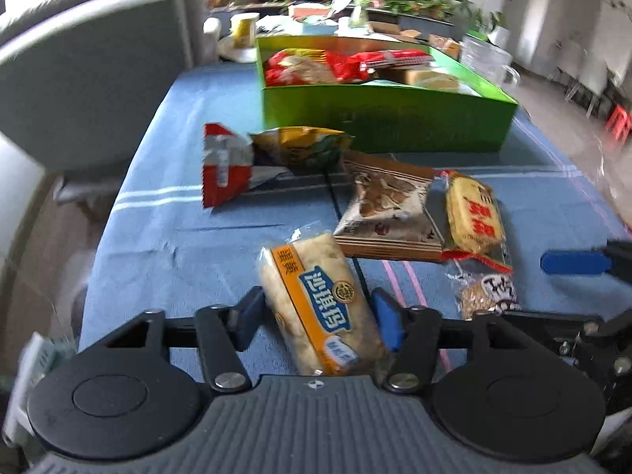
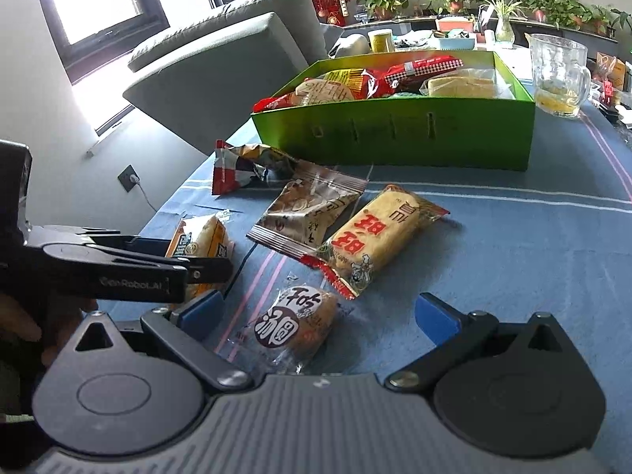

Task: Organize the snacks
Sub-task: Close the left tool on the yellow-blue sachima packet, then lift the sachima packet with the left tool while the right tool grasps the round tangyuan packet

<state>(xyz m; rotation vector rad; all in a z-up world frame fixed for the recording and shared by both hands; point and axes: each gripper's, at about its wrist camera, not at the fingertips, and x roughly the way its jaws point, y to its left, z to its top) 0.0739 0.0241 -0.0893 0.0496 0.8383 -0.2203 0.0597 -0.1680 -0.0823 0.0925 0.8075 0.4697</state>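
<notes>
A green box (image 2: 395, 142) at the back of my blue-clothed desk (image 2: 513, 256) already holds snacks, so loose packets wait before it. My left claw (image 1: 316, 312) pinches the orange-labelled cake packet (image 1: 320, 300) to carry it there; my right claw (image 2: 320, 316) gapes, straddling a round pastry packet (image 2: 292, 324) without touching.

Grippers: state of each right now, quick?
Left gripper: fingers on both sides of the orange-and-blue snack pack, appears closed on it.
Right gripper: open, holding nothing; round pastry packet lies between the fingers, untouched.
</notes>
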